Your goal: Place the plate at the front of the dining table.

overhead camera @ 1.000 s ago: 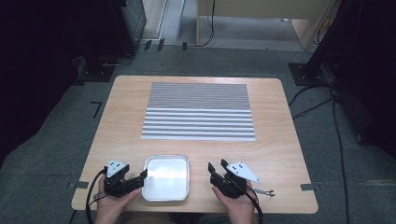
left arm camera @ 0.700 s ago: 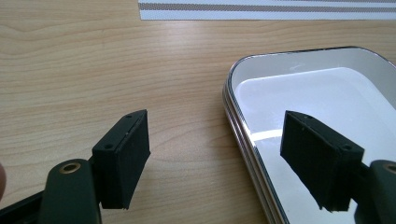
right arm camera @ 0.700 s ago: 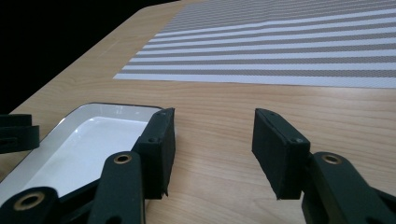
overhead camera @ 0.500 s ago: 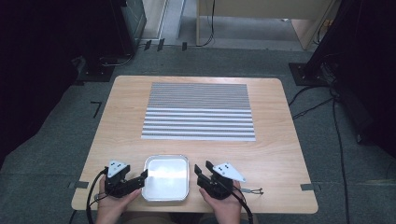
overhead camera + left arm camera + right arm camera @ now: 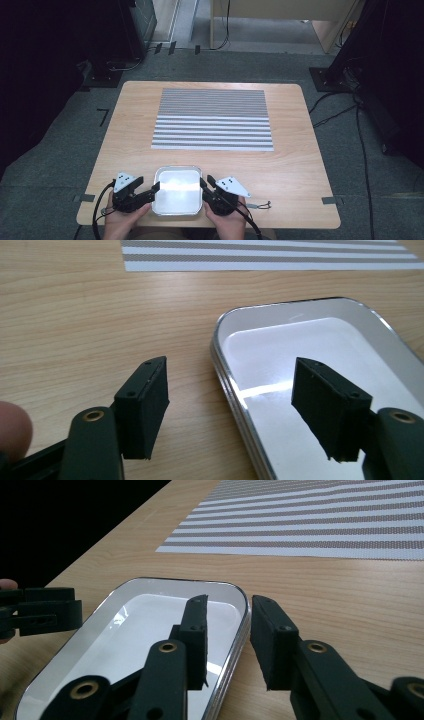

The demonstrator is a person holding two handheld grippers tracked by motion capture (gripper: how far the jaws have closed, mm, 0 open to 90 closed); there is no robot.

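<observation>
A shallow metal tray (image 5: 177, 192) with a white glossy inside lies at the table's near edge. My left gripper (image 5: 154, 189) is at its left side. In the left gripper view that gripper (image 5: 235, 400) is open wide across the tray's rim (image 5: 225, 375), with one jaw over bare wood and the other over the tray's inside. My right gripper (image 5: 205, 182) is at the tray's right side. In the right gripper view it (image 5: 227, 607) is open with a narrow gap, and the rim (image 5: 244, 625) runs between the jaws without visible contact.
A grey and white striped placemat (image 5: 212, 120) covers the middle and far part of the wooden table (image 5: 300, 170). The left gripper (image 5: 45, 612) appears across the tray in the right gripper view. Dark floor with cables and stands surrounds the table.
My right gripper has moved left from the bare wood to the tray's right edge, and its jaws now straddle the rim. The left gripper and the tray have stayed put.
</observation>
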